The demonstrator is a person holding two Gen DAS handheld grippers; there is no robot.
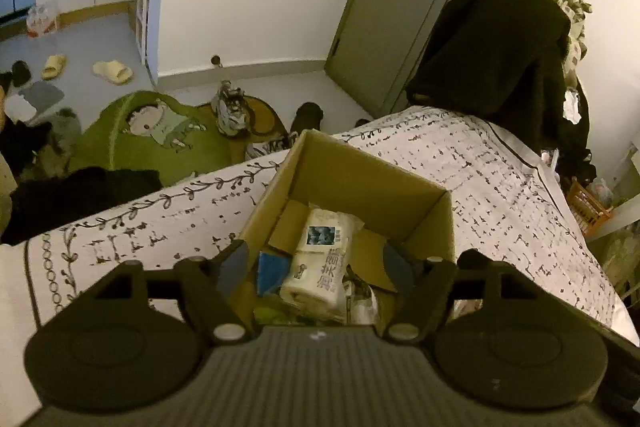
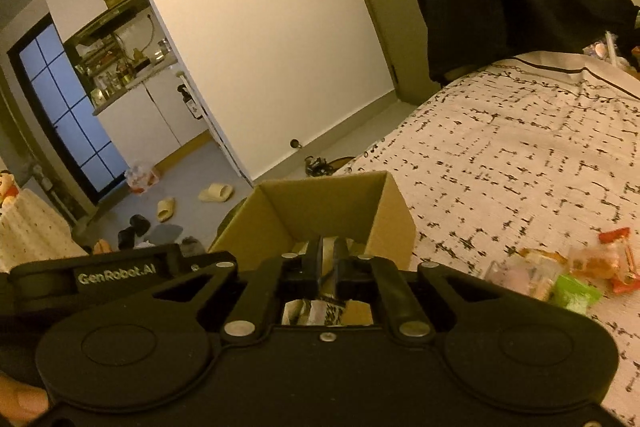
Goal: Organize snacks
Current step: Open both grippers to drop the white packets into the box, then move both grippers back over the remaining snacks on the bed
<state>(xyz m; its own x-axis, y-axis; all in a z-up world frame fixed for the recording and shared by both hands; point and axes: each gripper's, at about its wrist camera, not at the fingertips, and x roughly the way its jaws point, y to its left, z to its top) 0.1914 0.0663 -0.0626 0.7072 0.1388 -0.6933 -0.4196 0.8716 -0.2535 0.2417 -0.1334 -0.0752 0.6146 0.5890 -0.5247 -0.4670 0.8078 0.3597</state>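
Note:
An open cardboard box [image 1: 352, 171] stands on the patterned bed cover [image 1: 500, 187]. Inside lie a white snack pack with dark print [image 1: 316, 279], a blue packet [image 1: 272, 273] and other wrappers. My left gripper [image 1: 316, 255] hangs over the box's near side, open, its fingers wide on either side of the white pack and not touching it. In the right wrist view the same box [image 2: 320, 203] is just ahead. My right gripper [image 2: 328, 247] is shut on a thin silvery snack packet [image 2: 312, 311] above the box's near edge.
Several loose snack packets [image 2: 560, 275], red, orange and green, lie on the bed cover to the right of the box. A chair draped in dark clothes [image 1: 492, 39] stands at the bed's far end. A green cushion [image 1: 152, 135] and slippers [image 1: 112, 71] lie on the floor.

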